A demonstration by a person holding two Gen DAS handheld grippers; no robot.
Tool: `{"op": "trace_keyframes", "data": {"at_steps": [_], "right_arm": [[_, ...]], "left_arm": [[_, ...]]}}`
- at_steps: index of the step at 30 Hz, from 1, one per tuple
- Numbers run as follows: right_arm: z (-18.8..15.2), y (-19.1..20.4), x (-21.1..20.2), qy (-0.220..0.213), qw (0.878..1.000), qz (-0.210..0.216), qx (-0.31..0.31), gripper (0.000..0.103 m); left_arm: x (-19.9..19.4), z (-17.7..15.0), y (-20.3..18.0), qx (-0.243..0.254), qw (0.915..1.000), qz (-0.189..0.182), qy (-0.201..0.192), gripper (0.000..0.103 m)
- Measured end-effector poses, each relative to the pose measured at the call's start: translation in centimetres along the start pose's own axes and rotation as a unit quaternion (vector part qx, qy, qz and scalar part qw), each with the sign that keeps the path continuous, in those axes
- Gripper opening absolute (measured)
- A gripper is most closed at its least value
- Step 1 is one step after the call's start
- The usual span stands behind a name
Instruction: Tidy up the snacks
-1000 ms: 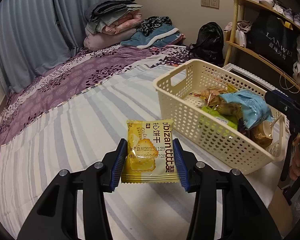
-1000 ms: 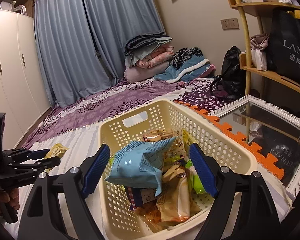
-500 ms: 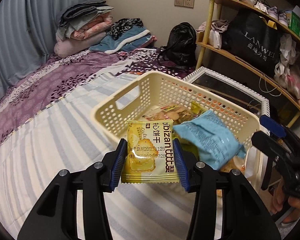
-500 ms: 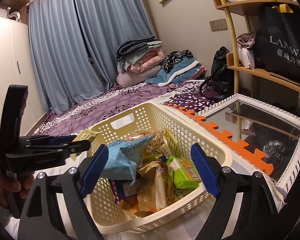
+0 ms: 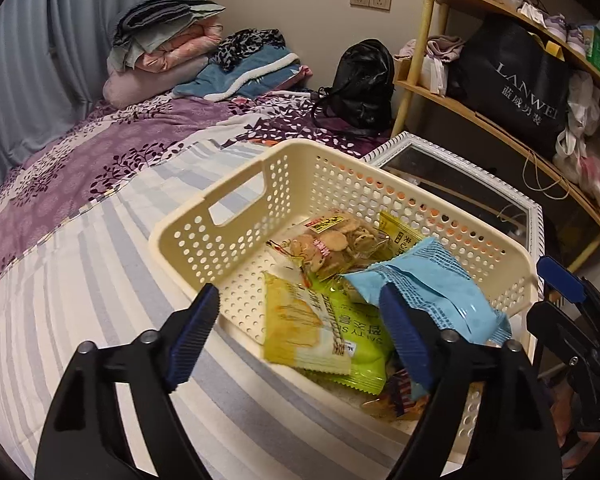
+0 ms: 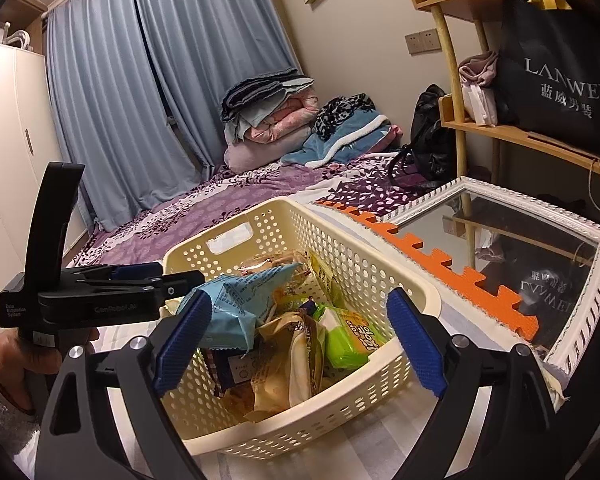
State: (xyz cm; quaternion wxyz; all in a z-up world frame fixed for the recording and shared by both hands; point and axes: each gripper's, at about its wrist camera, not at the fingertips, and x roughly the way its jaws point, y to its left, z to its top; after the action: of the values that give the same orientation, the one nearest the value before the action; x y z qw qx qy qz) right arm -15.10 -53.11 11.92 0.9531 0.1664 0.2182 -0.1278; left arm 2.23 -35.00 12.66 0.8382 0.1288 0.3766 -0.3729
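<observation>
While my left gripper jaws open, freeing the yellow packet over the basket, my right gripper jaws widen, empty.

Both cams ride the grippers and look forward and down, close on the basket. Left one sits at its near corner, over the bed. Right one looks lengthwise from the other end. Shared: basket, bed, shelf.
</observation>
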Motion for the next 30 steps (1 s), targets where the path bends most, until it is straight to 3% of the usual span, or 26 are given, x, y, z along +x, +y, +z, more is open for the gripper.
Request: {"op": "trace_keyframes", "data": {"at_steps": [5,11,20,30], "right_arm": [[0.0,0.3,-0.3,0.0,1.0,0.004,-0.003,0.096],[0.0,1.2,-0.8,0.008,1.0,-0.009,-0.012,0.098],[-0.7,2.1,-1.7,0.026,0.999,-0.029,-0.026,0.098],[-1.2,3.8,-3.3,0.031,0.997,-0.039,-0.065,0.098]], "left_arm": [[-0.8,-0.4,0.1,0.009,0.9998,0.019,-0.009,0.099],[-2.3,-0.9,-0.5,0.04,0.9971,0.06,-0.024,0.1],[-3.9,-1.5,0.0,0.039,0.9936,0.103,-0.028,0.1],[-5.6,-2.7,-1.4,0.075,0.9814,0.173,-0.037,0.1]]}}
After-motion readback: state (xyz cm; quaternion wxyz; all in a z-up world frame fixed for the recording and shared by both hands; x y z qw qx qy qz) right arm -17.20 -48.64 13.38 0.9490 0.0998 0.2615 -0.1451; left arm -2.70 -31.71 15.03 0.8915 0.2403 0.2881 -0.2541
